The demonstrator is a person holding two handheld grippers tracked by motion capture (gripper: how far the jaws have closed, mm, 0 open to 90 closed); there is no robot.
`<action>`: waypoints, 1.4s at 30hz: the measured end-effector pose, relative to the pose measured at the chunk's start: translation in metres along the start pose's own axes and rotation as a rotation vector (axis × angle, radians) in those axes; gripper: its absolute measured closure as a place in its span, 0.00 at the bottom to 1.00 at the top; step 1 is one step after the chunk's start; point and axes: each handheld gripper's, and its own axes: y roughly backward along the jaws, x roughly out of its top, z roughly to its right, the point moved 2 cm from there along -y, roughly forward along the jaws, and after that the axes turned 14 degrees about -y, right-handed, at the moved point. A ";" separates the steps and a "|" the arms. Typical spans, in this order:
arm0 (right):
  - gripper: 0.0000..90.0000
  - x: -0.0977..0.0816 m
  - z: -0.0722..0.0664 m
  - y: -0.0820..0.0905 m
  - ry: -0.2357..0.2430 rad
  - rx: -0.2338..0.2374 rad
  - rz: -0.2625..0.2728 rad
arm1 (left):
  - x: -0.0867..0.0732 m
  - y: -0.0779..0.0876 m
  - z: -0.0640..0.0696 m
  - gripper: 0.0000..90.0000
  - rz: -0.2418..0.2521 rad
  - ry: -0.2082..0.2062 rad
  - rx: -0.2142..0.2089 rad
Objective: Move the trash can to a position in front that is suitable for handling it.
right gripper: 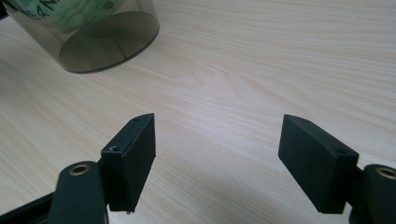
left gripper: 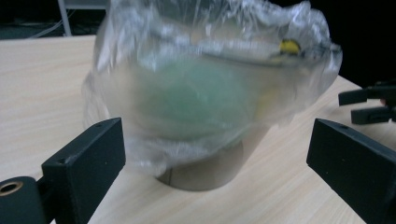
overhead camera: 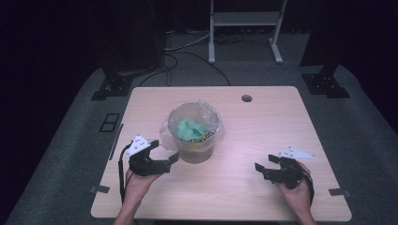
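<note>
A small translucent grey bin stands at the middle of the wooden table, lined with a clear plastic bag folded over its rim. Green crumpled material lies inside. My left gripper is open just left of the bin, its jaws pointed at it; in the left gripper view the bag hangs close ahead between the jaws, untouched. My right gripper is open over bare table to the right of the bin, and its view has the bin's base at upper left.
A round cable hole sits near the table's far edge. Tape marks lie at the front corners. A white frame and black stands stand on the carpet behind the table.
</note>
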 end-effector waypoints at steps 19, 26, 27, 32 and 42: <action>0.30 -0.001 0.003 0.009 -0.002 -0.001 0.039 | 0.039 -0.026 -0.024 0.17 0.007 0.011 0.011; 0.30 -0.002 0.004 0.009 0.000 -0.003 0.037 | 0.039 -0.038 -0.038 0.26 -0.026 0.036 0.052; 0.30 -0.002 0.004 0.009 0.000 -0.002 0.036 | 0.038 -0.039 -0.040 0.28 -0.026 0.038 0.051; 0.30 -0.003 0.004 0.008 0.005 -0.003 0.034 | 0.039 -0.042 -0.045 0.39 -0.029 0.041 0.048; 0.30 -0.002 0.002 0.008 0.015 -0.009 0.044 | 0.043 -0.046 -0.049 0.69 -0.043 -0.027 0.096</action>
